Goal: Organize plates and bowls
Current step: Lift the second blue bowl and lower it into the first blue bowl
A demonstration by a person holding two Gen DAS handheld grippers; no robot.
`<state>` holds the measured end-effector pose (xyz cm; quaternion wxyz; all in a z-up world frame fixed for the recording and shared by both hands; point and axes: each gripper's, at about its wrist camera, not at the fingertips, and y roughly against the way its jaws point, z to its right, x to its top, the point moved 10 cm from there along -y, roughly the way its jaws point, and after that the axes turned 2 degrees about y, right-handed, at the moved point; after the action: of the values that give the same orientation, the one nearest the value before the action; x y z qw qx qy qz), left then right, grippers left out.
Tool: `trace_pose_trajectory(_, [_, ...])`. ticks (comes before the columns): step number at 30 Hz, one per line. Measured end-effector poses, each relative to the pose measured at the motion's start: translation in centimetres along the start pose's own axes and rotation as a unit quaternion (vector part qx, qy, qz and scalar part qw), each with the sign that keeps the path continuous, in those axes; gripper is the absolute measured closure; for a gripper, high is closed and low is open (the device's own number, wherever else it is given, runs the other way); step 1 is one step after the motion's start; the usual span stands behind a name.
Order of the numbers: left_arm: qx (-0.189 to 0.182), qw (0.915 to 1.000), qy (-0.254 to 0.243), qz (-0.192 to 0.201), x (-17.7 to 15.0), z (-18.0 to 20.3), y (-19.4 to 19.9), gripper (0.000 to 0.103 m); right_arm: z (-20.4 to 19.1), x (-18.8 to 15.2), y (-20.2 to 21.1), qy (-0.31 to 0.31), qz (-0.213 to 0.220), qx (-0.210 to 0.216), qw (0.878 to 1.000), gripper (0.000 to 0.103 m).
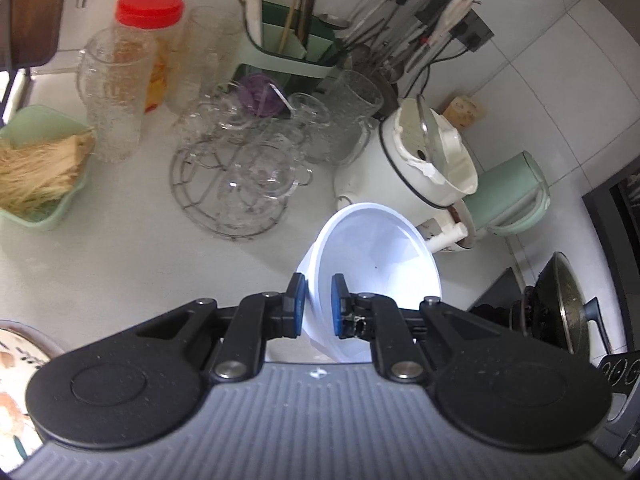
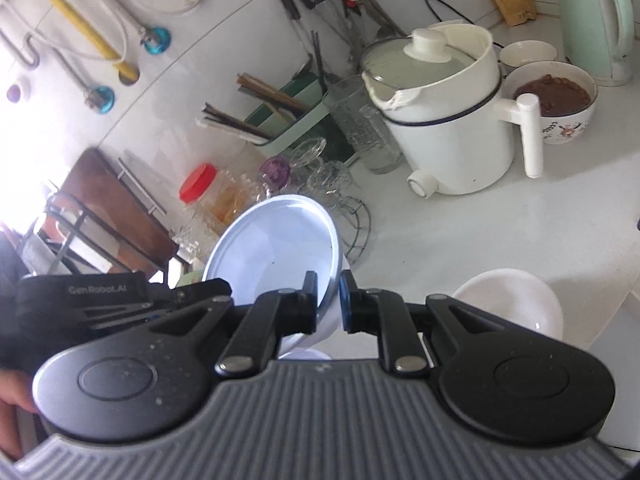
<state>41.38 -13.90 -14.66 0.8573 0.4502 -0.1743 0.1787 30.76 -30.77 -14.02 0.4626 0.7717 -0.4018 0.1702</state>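
A white bowl (image 1: 380, 248) hangs tilted above the pale counter (image 1: 120, 264). My left gripper (image 1: 318, 284) is shut on its near rim, one blue pad inside and one outside. In the right wrist view the same bowl (image 2: 276, 248) shows its hollow, and my right gripper (image 2: 328, 280) is shut on the rim at its right side. The left gripper (image 2: 216, 292) meets the bowl's lower left edge there. A second white bowl (image 2: 508, 300) sits on the counter, low and to the right of my right gripper. A patterned plate (image 1: 16, 364) peeks in at the lower left.
Beyond the bowl stand a white electric pot (image 1: 424, 168), a green kettle (image 1: 512, 196) and glassware on a wire rack (image 1: 240, 184). A bowl of brown food (image 2: 552, 100) sits by the pot. A wok (image 1: 568, 300) is at the right, a green tray (image 1: 36, 216) at the left.
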Motion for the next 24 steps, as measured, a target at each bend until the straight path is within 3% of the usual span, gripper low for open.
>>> trace_pose_trajectory(8, [0.002,0.9995,0.03,0.002,-0.7,-3.6,0.8,0.088,-1.8,-2.0,-1.6,0.015,-0.022,0.001,1.0,0.088])
trace_pose_trajectory(24, [0.07,0.9966,0.022,-0.038,-4.6,-8.9,-1.6,0.088,-2.2,-7.4,-5.4,0.041,-0.103,-0.024,0.994,0.087])
